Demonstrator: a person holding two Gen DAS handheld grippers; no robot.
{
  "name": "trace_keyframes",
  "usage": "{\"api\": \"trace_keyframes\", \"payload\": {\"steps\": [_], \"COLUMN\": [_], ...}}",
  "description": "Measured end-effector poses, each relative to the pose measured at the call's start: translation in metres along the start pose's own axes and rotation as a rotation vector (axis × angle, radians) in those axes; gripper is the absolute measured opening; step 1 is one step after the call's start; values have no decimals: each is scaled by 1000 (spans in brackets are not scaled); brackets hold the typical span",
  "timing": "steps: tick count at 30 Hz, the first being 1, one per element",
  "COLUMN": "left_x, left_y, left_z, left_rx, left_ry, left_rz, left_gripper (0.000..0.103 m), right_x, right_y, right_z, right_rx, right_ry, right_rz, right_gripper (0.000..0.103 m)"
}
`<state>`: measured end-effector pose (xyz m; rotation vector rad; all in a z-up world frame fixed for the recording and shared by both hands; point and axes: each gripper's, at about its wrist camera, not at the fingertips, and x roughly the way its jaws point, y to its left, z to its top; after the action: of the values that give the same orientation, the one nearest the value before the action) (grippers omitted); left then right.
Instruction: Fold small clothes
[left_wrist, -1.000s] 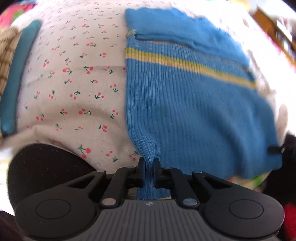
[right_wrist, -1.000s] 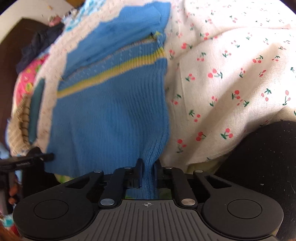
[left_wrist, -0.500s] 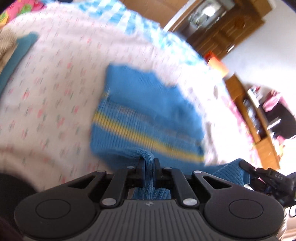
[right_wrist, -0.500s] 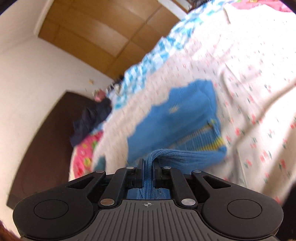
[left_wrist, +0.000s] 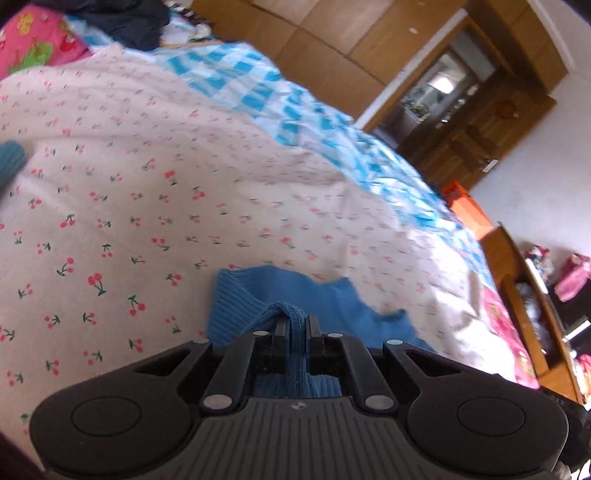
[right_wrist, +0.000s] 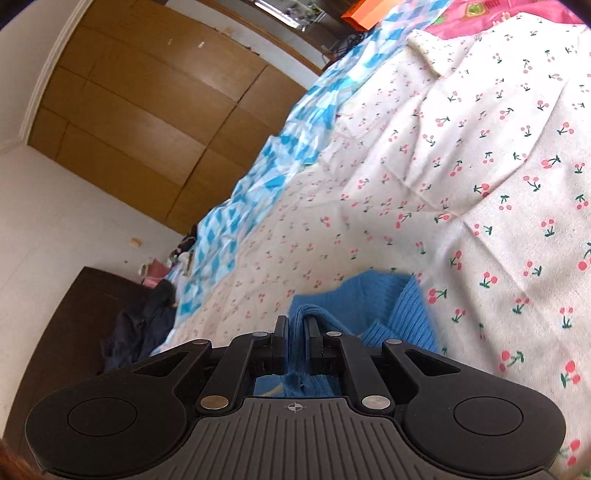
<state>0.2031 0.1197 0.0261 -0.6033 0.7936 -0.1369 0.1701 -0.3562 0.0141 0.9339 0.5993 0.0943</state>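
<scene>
A small blue ribbed knit sweater (left_wrist: 251, 299) lies on a cherry-print sheet (left_wrist: 147, 206). My left gripper (left_wrist: 295, 325) is shut on a bunched fold of its hem, held just over the garment's far part. In the right wrist view the same blue sweater (right_wrist: 369, 295) shows beneath my right gripper (right_wrist: 296, 325), which is shut on another pinch of the hem. Most of the sweater is hidden under both grippers; its yellow stripe is out of sight.
A blue-checked blanket (left_wrist: 295, 103) lies beyond the sheet, with dark clothes (left_wrist: 125, 18) and a pink pillow (left_wrist: 33, 40) at the far left. A teal garment edge (left_wrist: 11, 158) is at left. Wooden wardrobes (right_wrist: 140, 110) and a shelf (left_wrist: 532, 295) border the bed.
Both grippers have lifted the sweater's near hem and carried it forward over the garment. The striped body that lay spread out is now covered, with only the far edge showing.
</scene>
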Motion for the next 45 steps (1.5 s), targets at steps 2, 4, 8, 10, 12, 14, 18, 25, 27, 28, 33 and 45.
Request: {"api": "trace_keyframes", "payload": {"steps": [2, 4, 8, 10, 12, 14, 18, 25, 27, 28, 33, 45], "left_x": [12, 13, 7, 3, -3, -8, -14, -5, -5, -5, -6, -11], "left_y": [9, 10, 9, 11, 14, 16, 17, 28, 26, 23, 16, 24], "left_z": [0, -3, -4, -3, -1, -3, -18, -53, -59, -60, -64, -72], "left_rx": [-38, -39, -29, -49, -72, -83, -41, -19, 2, 16, 55, 34], "left_ry": [-7, -33, -54, -73, -92, -100, -87, -5, -15, -21, -57, -101], "left_rz": [32, 51, 54, 64, 64, 66, 114, 173, 182, 191, 216, 265], "left_gripper": [13, 14, 42, 47, 48, 49, 49, 49, 49, 49, 49, 50], "right_x": [9, 12, 9, 6, 2, 0, -1, 12, 13, 11, -17, -2], "right_y": [-7, -11, -13, -13, -13, -12, -5, -7, -10, -10, -10, 3], "right_z": [1, 0, -8, -11, -13, -17, -25, -45, -47, -46, -43, -34], "right_rx": [35, 41, 18, -4, -21, -48, -179, -357, -361, -354, -323, -414], "right_ry": [-10, -16, -29, -34, -38, -38, -30, 72, 79, 74, -3, -8], "right_rz": [-31, -11, 6, -5, -9, -24, -108, -268, -284, -278, -259, -343], "right_gripper": [14, 23, 51, 51, 52, 52, 52, 45, 26, 21, 7, 22]}}
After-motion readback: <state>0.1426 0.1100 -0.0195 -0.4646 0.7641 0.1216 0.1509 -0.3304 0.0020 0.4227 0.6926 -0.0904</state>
